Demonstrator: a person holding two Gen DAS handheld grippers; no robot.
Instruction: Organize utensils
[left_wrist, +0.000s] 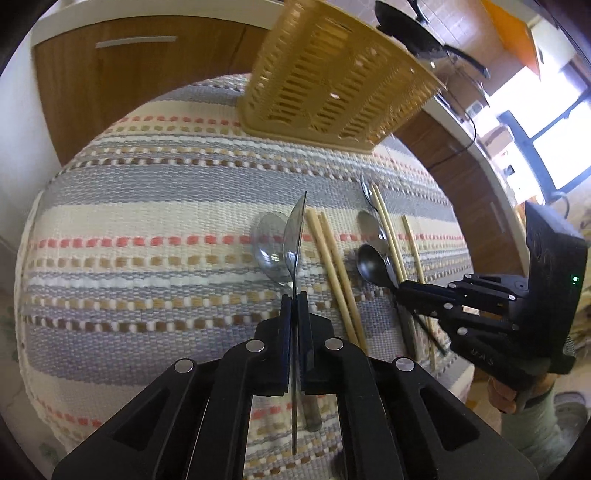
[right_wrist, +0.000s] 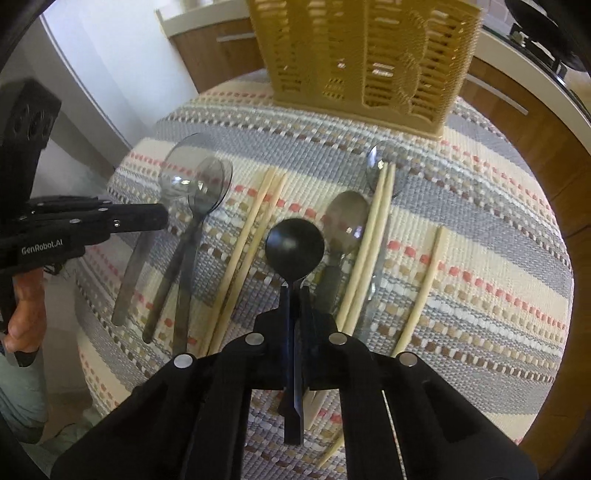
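The smoky translucent spoon (left_wrist: 294, 236) sits clamped by its handle between the two fingers of the left claw (left_wrist: 294, 295), turned on edge so its bowl shows as a thin grey sliver pointing away from the camera, above the woven cloth. From the right wrist view its bowl (right_wrist: 210, 190) reads as a round, see-through grey disc. The black spoon (right_wrist: 294, 248) is pinched the same way in the right claw (right_wrist: 294, 290), its matte round bowl facing up just past the fingertips and its flat handle running back between the closed fingers.

Under and beside them, on the striped cloth (left_wrist: 147, 206) covering the tabletop, lie a clear spoon (left_wrist: 269, 245), a pair of pale wooden chopsticks (left_wrist: 334, 273), a metal spoon (right_wrist: 345, 221), another chopstick pair (right_wrist: 373, 236) lying over a further clear spoon (right_wrist: 376, 162), and a single chopstick (right_wrist: 421, 288) off to the right. A tan slotted plastic utensil basket (right_wrist: 365, 55) stands upright at the cloth's far edge, well apart from both claws.
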